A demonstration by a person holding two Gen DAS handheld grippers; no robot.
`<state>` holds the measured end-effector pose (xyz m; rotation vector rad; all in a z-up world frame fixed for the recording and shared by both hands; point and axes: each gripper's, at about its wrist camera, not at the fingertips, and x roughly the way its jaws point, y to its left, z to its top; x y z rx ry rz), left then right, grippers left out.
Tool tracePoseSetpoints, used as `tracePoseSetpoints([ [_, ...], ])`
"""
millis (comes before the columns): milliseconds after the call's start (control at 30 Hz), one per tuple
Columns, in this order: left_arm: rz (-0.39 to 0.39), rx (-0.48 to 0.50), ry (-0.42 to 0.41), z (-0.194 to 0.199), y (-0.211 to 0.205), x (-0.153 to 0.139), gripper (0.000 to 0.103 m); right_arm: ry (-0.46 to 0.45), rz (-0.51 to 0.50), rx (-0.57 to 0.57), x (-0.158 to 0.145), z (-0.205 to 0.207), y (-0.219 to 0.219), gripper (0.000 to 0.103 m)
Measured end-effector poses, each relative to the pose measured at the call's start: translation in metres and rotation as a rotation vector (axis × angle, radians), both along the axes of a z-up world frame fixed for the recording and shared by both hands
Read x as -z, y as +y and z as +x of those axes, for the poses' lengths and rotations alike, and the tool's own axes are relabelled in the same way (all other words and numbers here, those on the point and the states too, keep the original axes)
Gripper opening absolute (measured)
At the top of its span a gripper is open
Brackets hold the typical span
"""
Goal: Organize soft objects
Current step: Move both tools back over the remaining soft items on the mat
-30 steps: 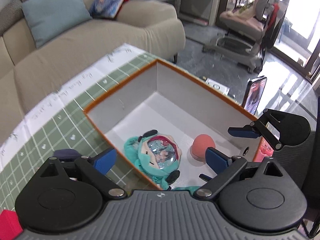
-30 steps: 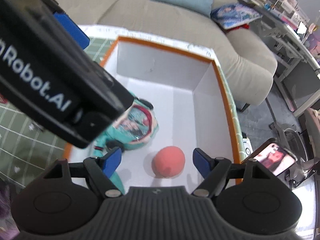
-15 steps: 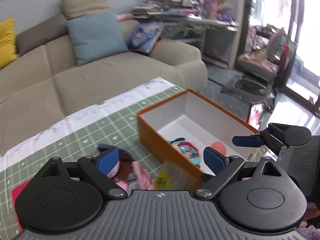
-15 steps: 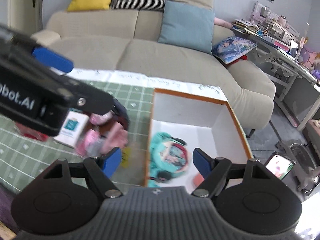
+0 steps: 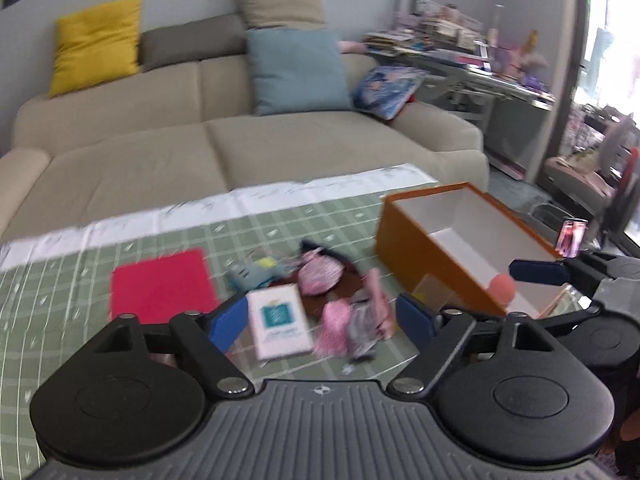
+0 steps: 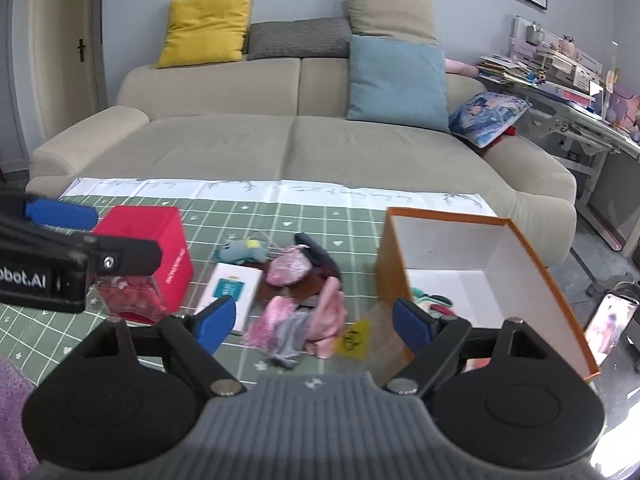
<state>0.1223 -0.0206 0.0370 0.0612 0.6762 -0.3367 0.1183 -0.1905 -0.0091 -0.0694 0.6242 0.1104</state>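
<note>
Both your grippers are now pulled back and lifted away from the orange box [image 6: 472, 276]; a second ago they were looking straight down into it, and now the beige sofa [image 6: 296, 140] is filling the background in both views. You are looking across the green checked surface [image 6: 248, 220], which is carrying everything. That open box is standing on its right side, with a teal plush doll [image 6: 430, 300] showing low inside in the right view and a coral ball [image 5: 502, 288] lying in the near corner in the left view. A red cube-shaped box [image 6: 160, 252] is sitting to the left. Between the two boxes, a loose pile of pink soft items [image 6: 304, 312] is lying on the surface — a white card [image 6: 232, 292] just beside it, a small blue plush [image 6: 242, 252] behind it. Your left gripper [image 5: 320, 320] is hovering with jaws spread wide, gripping nothing. Your right gripper [image 6: 308, 316] is doing likewise — jaws wide apart, empty.
</note>
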Motion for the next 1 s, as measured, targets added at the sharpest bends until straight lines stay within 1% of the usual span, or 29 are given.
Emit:
tracePoseSetpoints([
  [100, -0.019, -0.056, 0.029, -0.004, 0.022, 0.011, 0.094, -0.006, 0.007, -0.022, 0.003, 0.0, 0.013, 0.084],
  [167, -0.035, -0.083, 0.049, -0.006, 0.035, 0.019, 0.087, -0.012, 0.009, -0.029, 0.005, -0.001, 0.021, 0.084],
  [233, -0.044, -0.11, 0.08, -0.006, 0.046, 0.028, 0.083, -0.011, 0.009, -0.037, 0.008, 0.001, 0.027, 0.084],
  [333, -0.065, -0.147, 0.112, -0.007, 0.061, 0.041, 0.082, 0.005, 0.014, -0.049, 0.012, 0.004, 0.034, 0.084],
  [500, -0.064, -0.19, 0.112, -0.009, 0.076, 0.053, 0.081, 0.039, 0.0, -0.074, 0.021, 0.01, 0.044, 0.084],
  [600, -0.07, -0.176, 0.118, -0.006, 0.078, 0.057, 0.079, 0.06, 0.003, -0.095, 0.027, 0.015, 0.048, 0.084],
  [667, -0.061, -0.162, 0.123, -0.003, 0.077, 0.057, 0.075, 0.073, -0.001, -0.111, 0.031, 0.019, 0.049, 0.083],
  [833, -0.048, -0.097, 0.139, 0.01, 0.068, 0.057, 0.072, 0.098, -0.016, -0.135, 0.038, 0.034, 0.05, 0.075],
  [933, -0.043, -0.062, 0.149, 0.021, 0.061, 0.057, 0.071, 0.112, -0.028, -0.137, 0.044, 0.044, 0.046, 0.069],
  [1000, -0.044, -0.04, 0.155, 0.029, 0.053, 0.056, 0.072, 0.123, -0.037, -0.133, 0.049, 0.051, 0.042, 0.068],
])
